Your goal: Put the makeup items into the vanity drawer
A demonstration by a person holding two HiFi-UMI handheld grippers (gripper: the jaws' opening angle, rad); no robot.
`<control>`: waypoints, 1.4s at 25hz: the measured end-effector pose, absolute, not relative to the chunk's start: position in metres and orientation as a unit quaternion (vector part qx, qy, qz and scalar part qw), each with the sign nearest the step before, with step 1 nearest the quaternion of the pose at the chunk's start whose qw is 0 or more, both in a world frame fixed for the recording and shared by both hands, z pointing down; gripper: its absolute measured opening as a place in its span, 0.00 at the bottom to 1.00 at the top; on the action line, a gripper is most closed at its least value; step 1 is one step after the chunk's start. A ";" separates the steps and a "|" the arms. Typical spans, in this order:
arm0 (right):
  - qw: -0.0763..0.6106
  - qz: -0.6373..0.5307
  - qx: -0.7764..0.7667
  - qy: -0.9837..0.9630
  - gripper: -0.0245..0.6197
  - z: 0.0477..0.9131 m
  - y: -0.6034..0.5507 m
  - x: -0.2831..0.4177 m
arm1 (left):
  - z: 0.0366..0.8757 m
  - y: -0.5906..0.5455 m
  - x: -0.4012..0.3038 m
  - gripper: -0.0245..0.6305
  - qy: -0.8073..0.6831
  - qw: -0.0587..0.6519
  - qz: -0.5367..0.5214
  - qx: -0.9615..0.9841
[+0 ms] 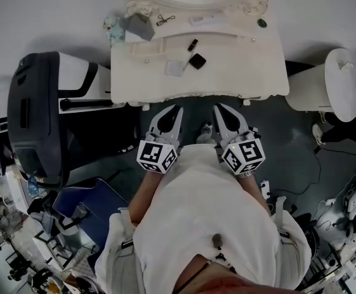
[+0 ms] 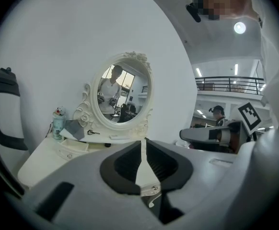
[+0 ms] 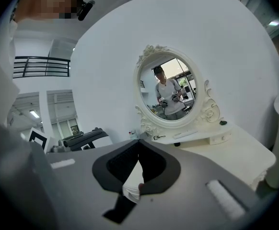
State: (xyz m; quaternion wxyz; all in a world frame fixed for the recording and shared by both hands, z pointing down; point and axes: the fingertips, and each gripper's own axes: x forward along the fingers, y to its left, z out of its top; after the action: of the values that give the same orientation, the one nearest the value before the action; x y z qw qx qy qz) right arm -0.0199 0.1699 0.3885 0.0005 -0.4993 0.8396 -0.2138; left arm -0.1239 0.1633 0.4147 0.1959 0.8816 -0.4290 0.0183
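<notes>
- White wall, white ornate vanity (image 1: 270, 72) with an oval mirror (image 3: 170, 87) on top. Treadmill (image 1: 37, 115) stands to its left, round white stand (image 1: 343, 78) to its right.
- Makeup items all lie out on the vanity top. Black compact (image 1: 197, 60) and a flat pale case (image 1: 174, 67) sit side by side mid-table, with a short black tube (image 1: 192, 43) just behind them. Eyelash curler (image 1: 164, 20) and grey pouch (image 1: 139, 26) are at the mirror's foot.
- Small knobbed drawer (image 2: 72, 146) on the raised shelf is closed. We cannot tell which drawer the task means.
- Left gripper (image 2: 144, 140): jaws drawn together at the tips, nothing between them.
- Right gripper (image 3: 138, 141): jaws likewise closed and empty.
- We hold both tongs low, close to the body, pointing at the vanity's front edge and well apart from every item. Task not yet begun, by our reading.
- Handling, as we judge it:
  - Compact looks light, rigid and smooth. Pinch it across two opposite edges, since the flat faces would slip.
  - Tube is light and likely to roll. Take it across the middle.
  - Curler is thin and springy. Grip its handles.
  - Pouch is soft, so any fold will do.
- A drawer wants opening by its knob first.
</notes>
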 end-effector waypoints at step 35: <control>-0.089 -0.211 -0.487 0.843 0.05 0.414 0.044 -0.013 | 0.463 0.015 -0.138 0.13 -0.479 0.213 0.027 0.851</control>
State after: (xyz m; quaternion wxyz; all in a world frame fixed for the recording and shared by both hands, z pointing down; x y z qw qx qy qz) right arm -0.0130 0.0442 0.4138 -0.0892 -0.4866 0.8431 -0.2110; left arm -0.1378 0.0150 0.4627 0.2126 0.8514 -0.4787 0.0271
